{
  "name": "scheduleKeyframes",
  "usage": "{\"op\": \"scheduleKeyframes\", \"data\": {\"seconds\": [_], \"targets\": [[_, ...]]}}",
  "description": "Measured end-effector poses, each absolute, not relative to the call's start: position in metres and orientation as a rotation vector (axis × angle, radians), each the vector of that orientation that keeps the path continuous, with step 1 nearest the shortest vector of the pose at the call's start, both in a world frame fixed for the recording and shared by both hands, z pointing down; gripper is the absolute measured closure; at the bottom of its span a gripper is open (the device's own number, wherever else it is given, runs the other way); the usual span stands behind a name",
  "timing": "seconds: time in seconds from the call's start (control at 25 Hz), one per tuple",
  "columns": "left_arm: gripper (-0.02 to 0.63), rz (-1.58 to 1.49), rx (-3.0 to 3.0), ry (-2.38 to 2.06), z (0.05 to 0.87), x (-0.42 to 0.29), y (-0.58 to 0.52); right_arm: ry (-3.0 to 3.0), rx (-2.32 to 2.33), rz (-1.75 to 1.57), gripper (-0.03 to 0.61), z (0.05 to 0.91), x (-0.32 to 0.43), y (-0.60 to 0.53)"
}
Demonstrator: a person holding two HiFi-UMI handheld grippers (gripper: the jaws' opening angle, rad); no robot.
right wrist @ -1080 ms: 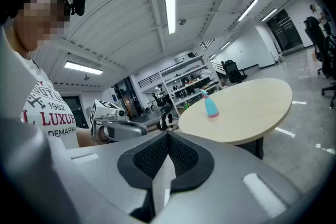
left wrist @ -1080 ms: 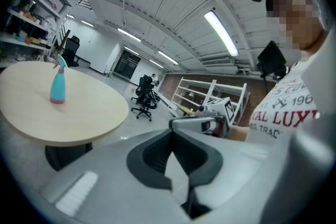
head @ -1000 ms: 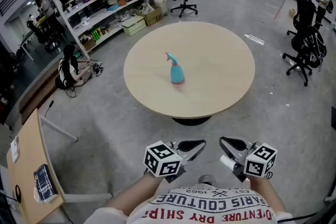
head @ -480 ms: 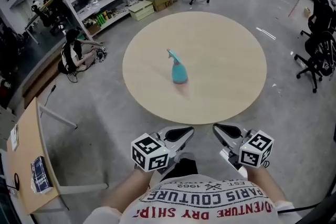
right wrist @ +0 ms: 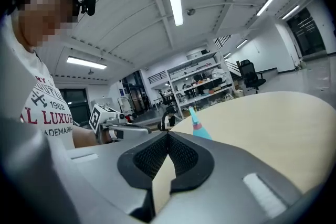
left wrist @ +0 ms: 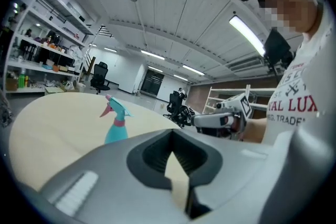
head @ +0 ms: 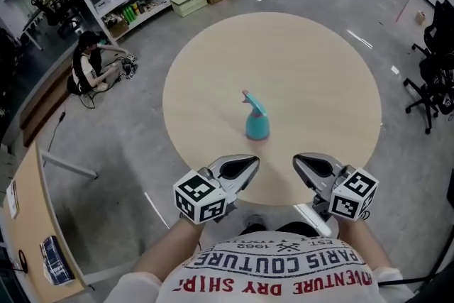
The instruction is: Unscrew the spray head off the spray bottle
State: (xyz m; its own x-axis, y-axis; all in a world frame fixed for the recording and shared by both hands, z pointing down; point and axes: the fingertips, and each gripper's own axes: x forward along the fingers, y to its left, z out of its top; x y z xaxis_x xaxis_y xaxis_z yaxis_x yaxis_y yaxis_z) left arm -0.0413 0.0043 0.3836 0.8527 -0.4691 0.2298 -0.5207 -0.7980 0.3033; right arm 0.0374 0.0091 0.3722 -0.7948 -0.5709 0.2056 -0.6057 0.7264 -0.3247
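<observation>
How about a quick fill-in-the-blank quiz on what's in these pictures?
1. The spray bottle stands upright on a ____ table.
2. The left gripper and the right gripper hover short of the bottle, each with its jaws ____.
3. The collar just under the spray head is coloured ____.

Missing words: round; shut; pink

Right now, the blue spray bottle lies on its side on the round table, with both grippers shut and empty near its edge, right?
No: the spray bottle stands upright on the round table, as the head view shows. The left gripper and right gripper are indeed shut and empty near its edge.
</observation>
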Motion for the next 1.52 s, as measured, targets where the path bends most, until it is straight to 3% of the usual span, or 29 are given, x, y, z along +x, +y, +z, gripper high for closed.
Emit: {"op": "scheduleKeyframes", "data": {"seconds": [0.16, 0.28, 0.52, 0.68, 0.84, 1.0, 1.12, 1.28, 1.52], "targets": [[0.611, 0.243, 2.650, -0.654, 0.407, -0.042, -0.025, -2.837, 0.937, 0.616, 0.577, 0.384, 0.029, -0.015], [0.464, 0.329, 2.627, -0.650, 0.425, -0.042, -0.052, -2.815, 0.885, 0.622, 0.577, 0.393, 0.029, -0.031], [0.299, 0.579, 2.704, -0.775, 0.481, -0.043, -0.102, -2.802, 0.866, 0.628, 0.577, 0.408, 0.039, -0.068], [0.224, 0.675, 2.726, -0.799, 0.513, -0.033, -0.128, -2.791, 0.837, 0.667, 0.577, 0.424, 0.042, -0.082], [0.215, 0.761, 2.756, -0.773, 0.530, -0.024, -0.144, -2.757, 0.799, 0.563, 0.577, 0.428, 0.035, -0.091], [0.270, 0.799, 2.798, -0.785, 0.531, -0.018, -0.148, -2.742, 0.745, 0.538, 0.570, 0.433, 0.030, -0.095], [0.272, 0.783, 2.811, -0.782, 0.529, -0.015, -0.149, -2.740, 0.741, 0.472, 0.533, 0.432, 0.021, -0.100], [0.273, 0.781, 2.803, -0.809, 0.528, -0.012, -0.150, -2.694, 0.772, 0.229, 0.429, 0.433, 0.004, -0.121], [0.273, 0.789, 2.755, -0.875, 0.529, -0.004, -0.152, -2.672, 0.847, 0.100, 0.396, 0.436, -0.020, -0.151]]}}
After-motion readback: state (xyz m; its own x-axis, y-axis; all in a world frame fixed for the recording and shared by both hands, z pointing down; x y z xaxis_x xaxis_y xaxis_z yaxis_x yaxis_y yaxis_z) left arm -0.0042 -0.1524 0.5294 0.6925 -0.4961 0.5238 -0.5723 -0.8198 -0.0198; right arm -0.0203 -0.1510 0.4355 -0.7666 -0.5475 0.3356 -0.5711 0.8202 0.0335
